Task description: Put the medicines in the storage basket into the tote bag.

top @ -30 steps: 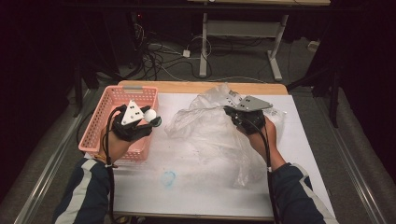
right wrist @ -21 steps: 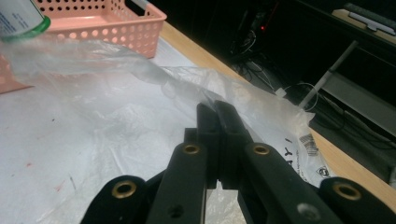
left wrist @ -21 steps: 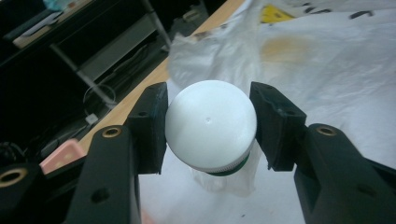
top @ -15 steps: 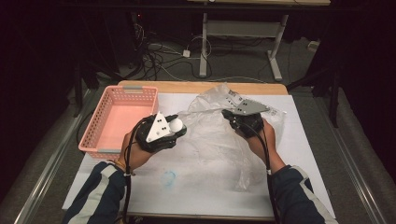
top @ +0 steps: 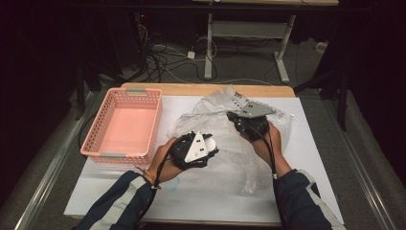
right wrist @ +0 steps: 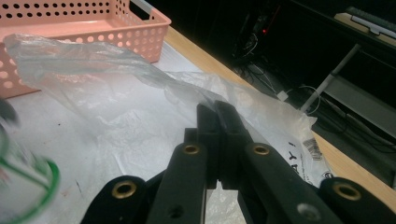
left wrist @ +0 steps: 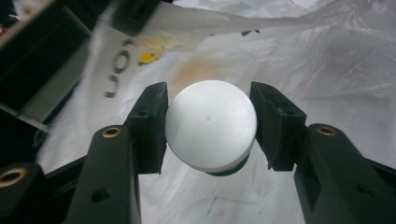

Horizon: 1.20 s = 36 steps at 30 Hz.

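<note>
A person seated at a wooden desk (top: 201, 89) covered with a white sheet works with a handheld gripper in each hand. The left gripper (left wrist: 208, 126), near the middle of the desk in the high view (top: 207, 145), has its fingers (left wrist: 148, 126) clamped on the round white cap of a bottle (left wrist: 211, 123); a green edge shows just under the cap's ribbed rim. The capped bottle is held off the desk at the near left edge of a crumpled clear plastic bag (top: 225, 127) that lies across the centre and right of the sheet, printed with dark lettering and a barcode label. The right gripper (right wrist: 218, 119), farther right and a little farther away (top: 237, 117), has its fingers pressed together on a fold of that bag, lifting the film off the desk. A pink perforated plastic basket (top: 95, 136) stands at the far left of the desk, just beside the bag and apart from both grippers. Cables and the metal legs of another desk lie on the dark floor beyond.
</note>
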{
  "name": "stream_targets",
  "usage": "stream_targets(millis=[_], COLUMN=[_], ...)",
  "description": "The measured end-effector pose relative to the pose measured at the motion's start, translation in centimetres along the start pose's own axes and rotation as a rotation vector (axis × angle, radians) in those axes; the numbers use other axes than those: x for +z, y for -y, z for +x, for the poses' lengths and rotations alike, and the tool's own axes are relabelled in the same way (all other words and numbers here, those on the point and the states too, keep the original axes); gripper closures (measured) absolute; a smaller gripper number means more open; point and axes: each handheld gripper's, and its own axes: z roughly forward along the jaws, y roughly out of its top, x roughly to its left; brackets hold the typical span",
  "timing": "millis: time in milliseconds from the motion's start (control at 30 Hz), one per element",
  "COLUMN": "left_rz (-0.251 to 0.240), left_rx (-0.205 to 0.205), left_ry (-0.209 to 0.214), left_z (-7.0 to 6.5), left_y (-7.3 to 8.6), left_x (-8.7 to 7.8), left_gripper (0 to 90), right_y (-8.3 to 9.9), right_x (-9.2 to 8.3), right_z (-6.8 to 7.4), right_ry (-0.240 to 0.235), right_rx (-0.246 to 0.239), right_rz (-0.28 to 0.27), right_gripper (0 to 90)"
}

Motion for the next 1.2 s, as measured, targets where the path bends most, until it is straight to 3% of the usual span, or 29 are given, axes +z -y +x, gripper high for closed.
stream_targets(millis=[200,267,400,533,633,700,800,933,967,1067,1200], left_rz=[0.056,0.060,0.095,0.097,0.113,0.098,0.094,0.092,0.082,0.049,0.006], left_rx=[0.022,0.004,0.009,-0.044,-0.060,-0.085,-0.119,-0.134,-0.131,-0.119,-0.029], left_ry=[0.021,0.030,0.019,0.019,0.012,0.006,0.014,0.021,0.009,-0.017,-0.066], left_z=[-0.7,-0.6,-0.4,0.1,0.4,0.7,1.1,1.0,0.8,0.3,-0.7], left_y=[0.0,0.1,0.5,1.0,1.3,1.4,1.4,1.5,1.4,1.1,0.1], left_x=[3.5,4.5,7.1,9.1,10.5,11.0,11.3,10.8,10.5,9.2,6.2], left_gripper=[48.0,48.0,48.0,48.0,48.0,47.9,47.7,46.7,42.8,36.8,35.3], right_y=[0.0,0.0,0.1,0.1,0.2,0.3,0.4,0.6,0.6,0.8,1.0], right_x=[0.3,0.3,0.5,0.5,0.6,0.7,0.8,1.0,1.0,1.1,1.2], right_z=[0.1,0.2,0.3,0.3,0.2,0.2,0.1,-0.1,-0.1,-0.4,-0.4], right_ry=[-0.002,-0.003,-0.009,-0.013,-0.017,-0.019,-0.017,-0.017,-0.018,-0.017,-0.021], right_rx=[-0.002,-0.002,0.001,-0.001,0.004,0.009,0.012,0.018,0.023,0.032,0.027], right_rz=[0.000,0.005,0.011,0.016,0.020,0.021,0.027,0.040,0.040,0.050,0.060], right_gripper=[90.0,90.0,90.0,90.0,90.0,90.0,90.0,90.0,90.0,90.0,90.0])
